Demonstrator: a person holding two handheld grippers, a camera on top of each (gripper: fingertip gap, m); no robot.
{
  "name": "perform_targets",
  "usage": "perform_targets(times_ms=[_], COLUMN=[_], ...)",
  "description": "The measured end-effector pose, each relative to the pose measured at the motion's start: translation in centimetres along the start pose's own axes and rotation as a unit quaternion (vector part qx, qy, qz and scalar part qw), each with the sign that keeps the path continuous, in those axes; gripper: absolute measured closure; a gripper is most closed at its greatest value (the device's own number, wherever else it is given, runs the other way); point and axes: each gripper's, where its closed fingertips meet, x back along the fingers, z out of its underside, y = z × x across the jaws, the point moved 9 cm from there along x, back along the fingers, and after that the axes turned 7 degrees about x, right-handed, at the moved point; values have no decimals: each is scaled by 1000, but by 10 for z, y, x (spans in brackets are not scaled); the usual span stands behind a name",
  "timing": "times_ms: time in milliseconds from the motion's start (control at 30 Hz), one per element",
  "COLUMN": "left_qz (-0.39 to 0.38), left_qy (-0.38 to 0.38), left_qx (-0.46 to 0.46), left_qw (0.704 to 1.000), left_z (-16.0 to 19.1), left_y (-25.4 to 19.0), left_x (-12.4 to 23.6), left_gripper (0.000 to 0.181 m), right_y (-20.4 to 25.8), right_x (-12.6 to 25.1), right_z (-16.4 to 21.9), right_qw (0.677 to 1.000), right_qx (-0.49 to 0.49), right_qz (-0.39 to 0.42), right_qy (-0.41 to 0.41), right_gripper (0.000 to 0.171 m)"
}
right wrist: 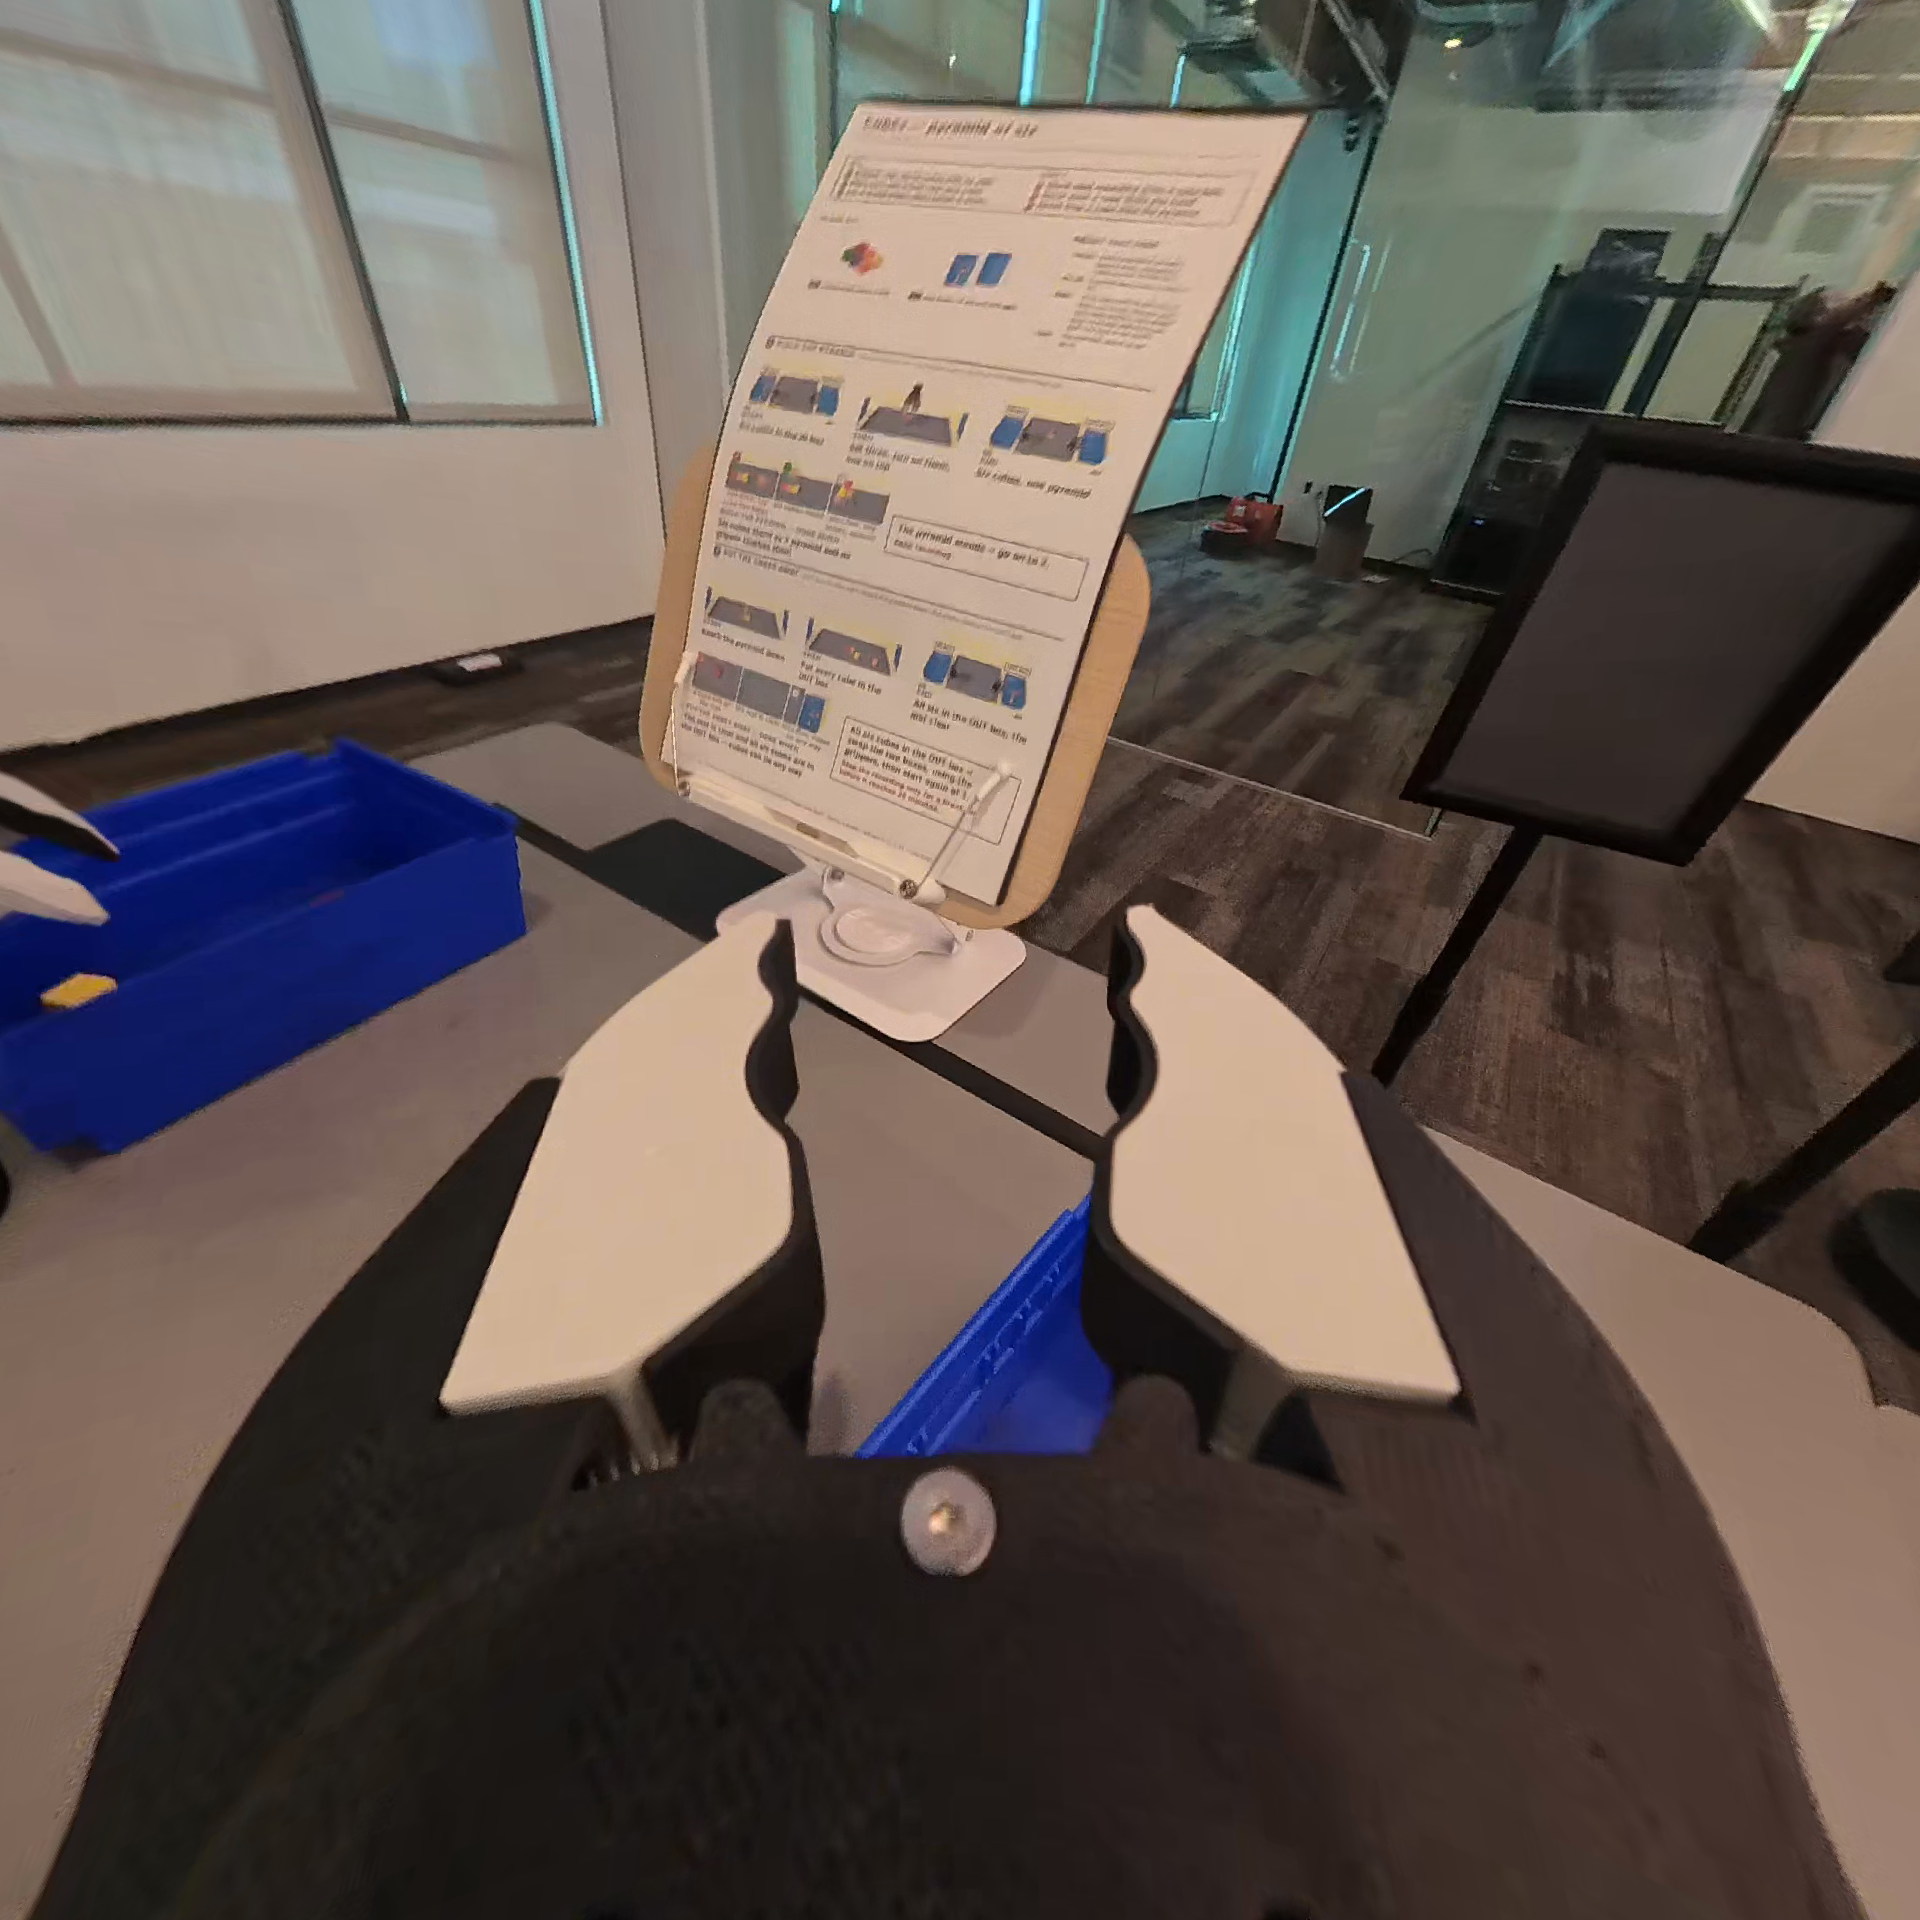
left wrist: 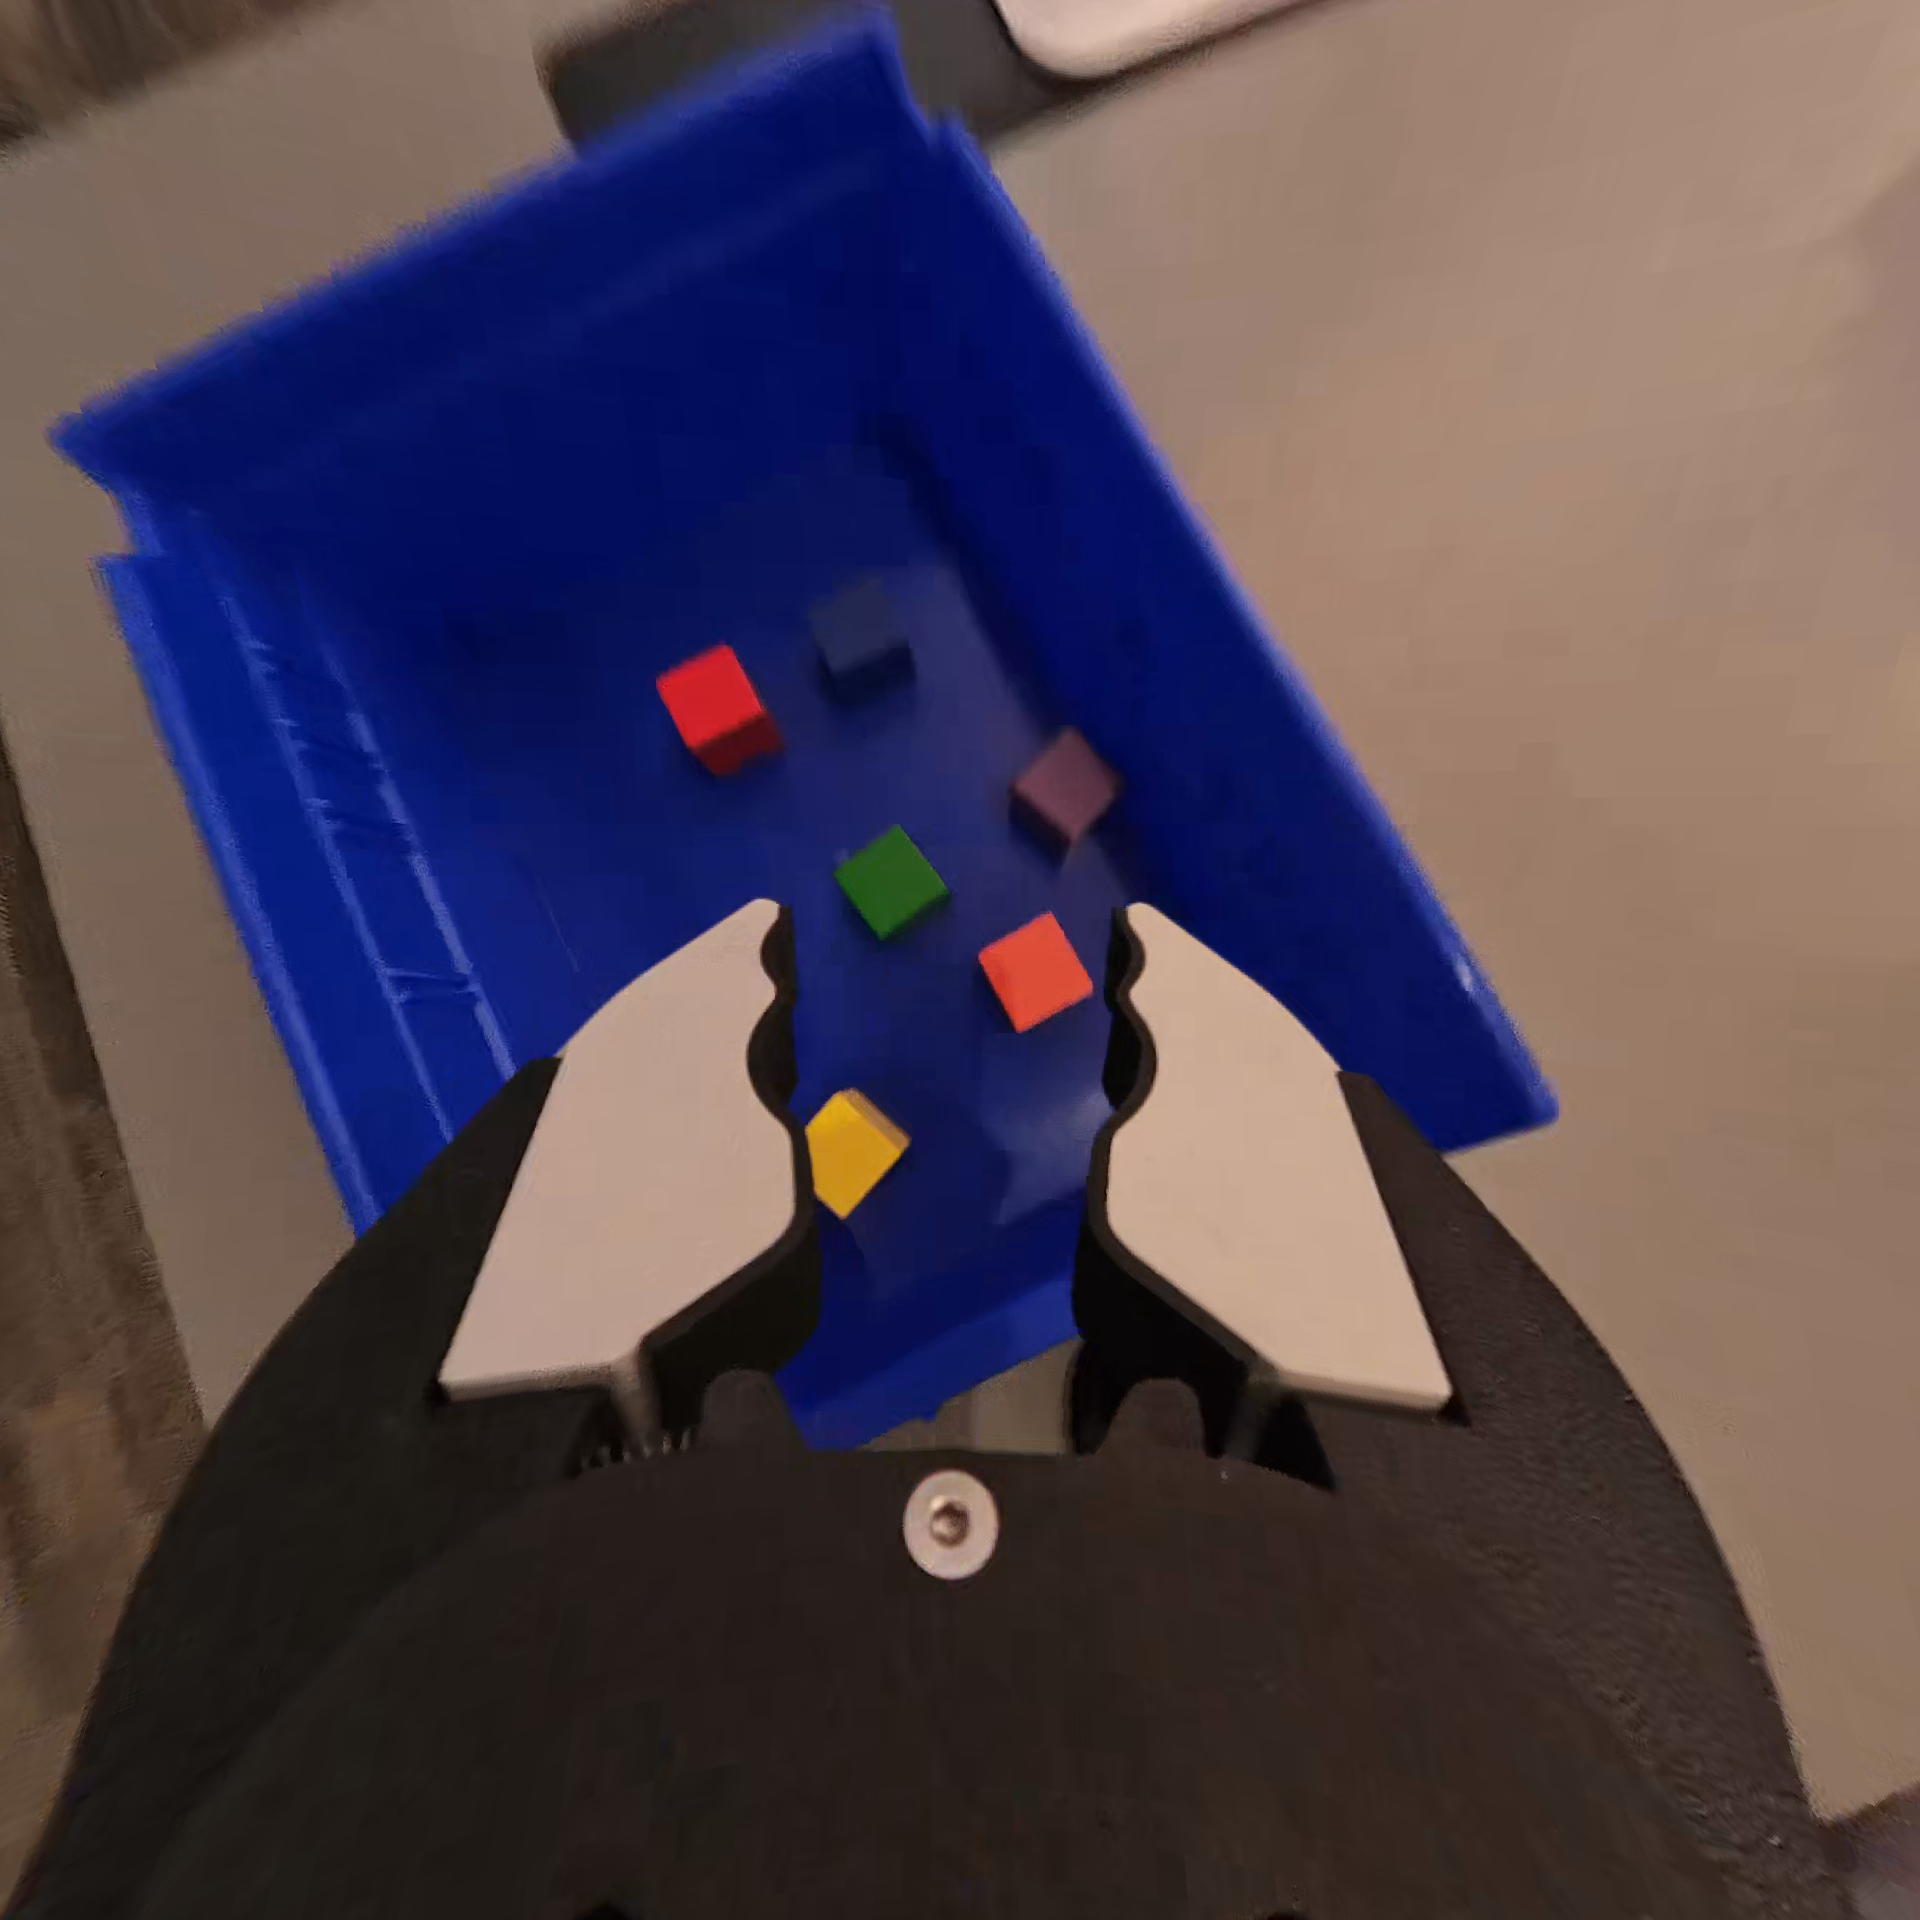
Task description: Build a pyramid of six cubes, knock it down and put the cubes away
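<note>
Left gripper hangs above the blue bin, pointed down into it, fingers spread and holding nothing. All 6 cubes lie loose on the bin floor, none touching another. Left to right in the left wrist view: red cube; yellow cube, nearest the gripper, just beside the inner edge of the left finger; dark blue cube, farthest off; green cube, just past the fingertips; orange cube, close to the right fingertip; purple cube, near the bin's right wall. With every cube in a bin and none on the table, this reads as either the very start or the close of the task; I cannot tell which. Right gripper is held level over the table edge, spread and empty, aimed at the instruction sheet on its stand, likely just parked. A second blue bin shows below its fingers; whether anything is in it is hidden.
</note>
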Motion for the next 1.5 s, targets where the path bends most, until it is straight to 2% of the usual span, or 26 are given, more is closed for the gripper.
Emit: perform_targets(times_ms=[133,200,267,367,467,533,900,1233,1367,1500], left_qz=[17,-18,-61,-75,-100,-103,-143,-114,-100,-88], left_qy=[80,106,133,122,138,150,220,262,259,203], left_qx=[-113,-147,-122,-16,82,116,188,216,195,181], left_qw=[990,983,982,990,982,976,946,934,941,958], left_z=[18,24,27,29,38,44,57,58,55,32], left_y=[-14,-11,-2,13,28,31,37,42,46,51], left_x=[-20,-25,-27,-23,-19,-21,-49,-61,-61,-39], left_gripper=[126,128,128,129,128,126,126,145,150,150], right_y=[1,-6,-11,-19,-23,-24,-20,-23,-26,-30], right_x=[-12,-19,-20,-16,-10,-9,-9,-7,-5,-5], right_z=[26,35,42,46,46,45,46,47,48,50], right_qw=[1000,998,997,997,997,997,998,998,998,997], right_qx=[5,-38,-62,-69,-69,-74,-56,-61,-65,-69], right_qz=[-14,-43,-54,-42,-28,-28,-18,-17,-15,-12], right_qy=[0,19,11,15,9,5,25,21,19,17], right_gripper=[117,117,117,117,118,118,118,118,119,120])
